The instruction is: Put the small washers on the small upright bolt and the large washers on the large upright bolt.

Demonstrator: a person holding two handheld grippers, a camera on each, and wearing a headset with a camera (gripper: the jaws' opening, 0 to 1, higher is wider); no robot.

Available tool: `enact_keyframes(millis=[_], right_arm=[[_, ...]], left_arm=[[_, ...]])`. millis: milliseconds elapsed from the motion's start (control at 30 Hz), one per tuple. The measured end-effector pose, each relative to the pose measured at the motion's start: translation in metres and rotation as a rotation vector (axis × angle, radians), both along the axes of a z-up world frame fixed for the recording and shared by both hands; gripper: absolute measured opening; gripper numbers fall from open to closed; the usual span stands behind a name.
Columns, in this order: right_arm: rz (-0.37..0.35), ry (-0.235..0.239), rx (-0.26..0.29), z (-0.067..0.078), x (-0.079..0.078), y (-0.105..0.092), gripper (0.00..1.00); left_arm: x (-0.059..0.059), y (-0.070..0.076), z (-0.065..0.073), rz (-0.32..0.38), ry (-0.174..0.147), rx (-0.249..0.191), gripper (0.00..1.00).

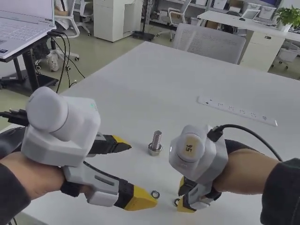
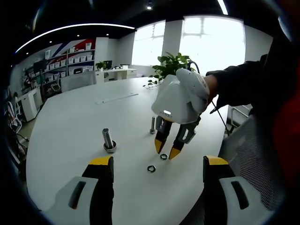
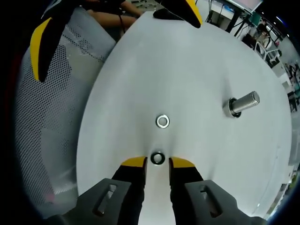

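Our right tongs (image 3: 157,163) point down at the tabletop (image 3: 197,61) with the jaws parted only narrowly. They straddle a washer (image 3: 157,158) without closing on it, so they hold nothing. The main risk we see is that the washer lies flat and thin. If the tips close above it or off-centre, it may squirt out and skate toward the near edge of the tabletop, which is close by, and drop to the floor. A second washer (image 3: 162,121) lies just beyond the first and could get knocked by a sliding tip. We cannot tell either washer's size from here, so picking the wrong bolt is another hazard. The large upright bolt (image 1: 155,143) stands a little farther off, to the left. The small upright bolt (image 2: 153,125) is beyond the right tongs. Our left tongs (image 2: 158,161) gape wide and empty, near on the left, and could crowd the path to the large bolt. The power strip (image 1: 236,110) and mesh chair (image 1: 208,42) sit well apart and out of the way.
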State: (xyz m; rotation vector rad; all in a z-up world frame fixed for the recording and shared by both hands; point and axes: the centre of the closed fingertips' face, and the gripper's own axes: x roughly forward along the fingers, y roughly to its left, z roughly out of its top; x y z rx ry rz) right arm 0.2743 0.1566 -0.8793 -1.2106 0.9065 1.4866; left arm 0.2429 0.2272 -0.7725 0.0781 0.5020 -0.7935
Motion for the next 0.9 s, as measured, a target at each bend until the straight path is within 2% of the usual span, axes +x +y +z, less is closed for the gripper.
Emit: enact_keyframes(millis=[900], right_arm=[[0.006,0.006,0.008,-0.0004,0.0026,0.0013,0.14]], left_arm=[[0.0021,0.0005,0.0006,-0.001,0.004,0.001,0.77]])
